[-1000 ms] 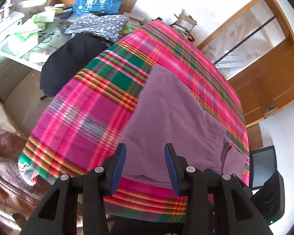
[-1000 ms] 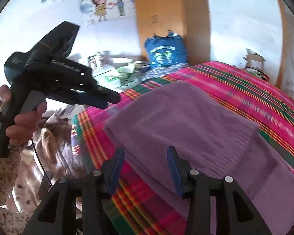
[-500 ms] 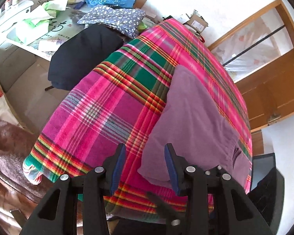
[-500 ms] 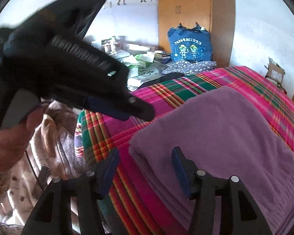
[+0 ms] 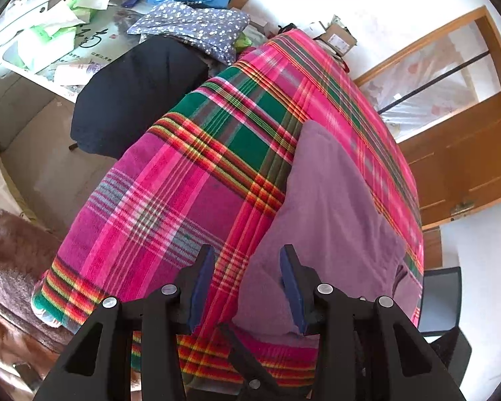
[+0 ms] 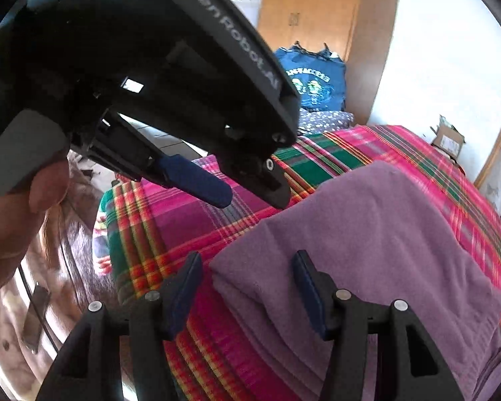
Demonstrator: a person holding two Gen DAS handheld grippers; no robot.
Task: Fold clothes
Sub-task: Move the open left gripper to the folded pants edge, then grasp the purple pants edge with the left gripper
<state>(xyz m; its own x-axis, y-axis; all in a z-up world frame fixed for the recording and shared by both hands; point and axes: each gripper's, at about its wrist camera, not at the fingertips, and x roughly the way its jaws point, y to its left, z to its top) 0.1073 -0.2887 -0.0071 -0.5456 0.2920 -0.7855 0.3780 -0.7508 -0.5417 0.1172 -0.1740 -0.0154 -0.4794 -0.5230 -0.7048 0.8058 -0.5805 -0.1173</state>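
On the plaid blanket of pink, green and red wool (image 5: 197, 180), seen from your left wrist, the soft mauve knitted garment (image 5: 330, 207) lies as a flat, layered stack running from about 5 o'clock up toward 1 o'clock, with a drawstring end trailing near its lower right corner. Your left gripper (image 5: 247, 279) hangs above the blanket with its blue-padded tongs apart and nothing between them; the right pad sits over the garment's near left edge, the left pad over bare plaid — a stance that would suit taking that edge. At 11 o'clock a dark navy cloth (image 5: 137, 90) and a blue floral-print fabric (image 5: 197, 26) lie off the blanket, away from the work.

From your right wrist, the mauve garment (image 6: 367, 240) fills the 3 to 5 o'clock part, its edges stacked in neat steps at the near corner, so it already lies folded at least once. Your right gripper (image 6: 247, 287) is also spread and empty, straddling that near corner. The left gripper (image 6: 247, 193) crosses at 10 o'clock, held in your hand (image 6: 13, 220), tips aimed at the garment's far left corner without touching it. Such a scene fits either a further fold coming or a finished fold just let go.
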